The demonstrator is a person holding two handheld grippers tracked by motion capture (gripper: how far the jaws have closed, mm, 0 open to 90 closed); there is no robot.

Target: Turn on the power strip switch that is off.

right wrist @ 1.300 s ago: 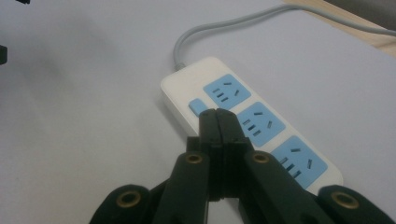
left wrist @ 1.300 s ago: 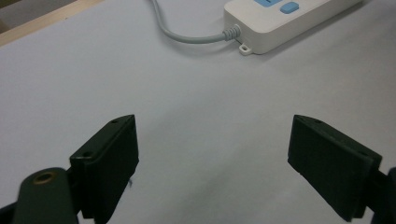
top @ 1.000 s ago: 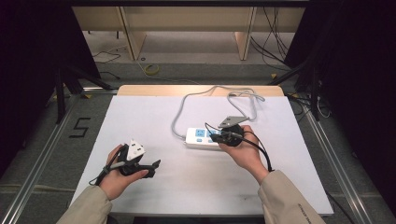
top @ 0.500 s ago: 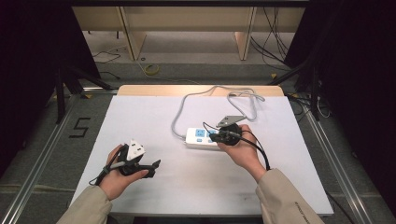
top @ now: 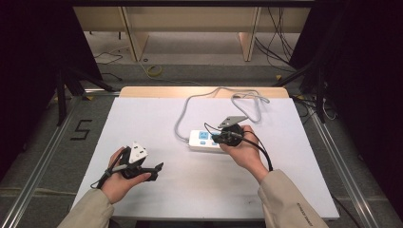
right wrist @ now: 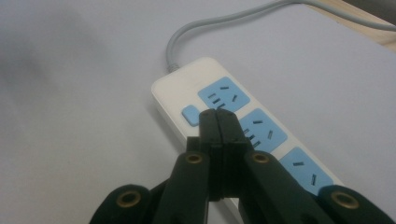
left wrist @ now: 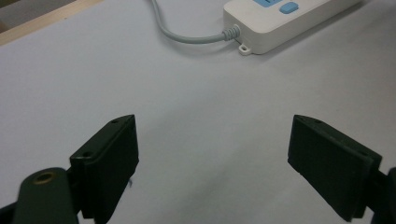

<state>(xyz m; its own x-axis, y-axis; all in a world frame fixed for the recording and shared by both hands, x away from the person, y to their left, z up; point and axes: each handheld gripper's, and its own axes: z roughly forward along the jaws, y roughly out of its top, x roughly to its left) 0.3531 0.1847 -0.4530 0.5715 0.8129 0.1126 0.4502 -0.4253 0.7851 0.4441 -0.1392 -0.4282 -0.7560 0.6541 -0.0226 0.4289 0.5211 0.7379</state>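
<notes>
Now the right gripper [right wrist: 218, 116], jaws closed and empty, has edged onto the power strip [top: 205, 140] mid-table, near its switch [right wrist: 190, 115]; pressing seems next. Left gripper [left wrist: 215, 154] rests open.

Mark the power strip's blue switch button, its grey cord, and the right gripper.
blue switch button [right wrist: 190, 115], right gripper view, on the button's top face.
grey cord [left wrist: 187, 36], left gripper view, on the curved run just before the strain relief.
right gripper [right wrist: 218, 116], right gripper view, at the tips of the closed jaws.
</notes>
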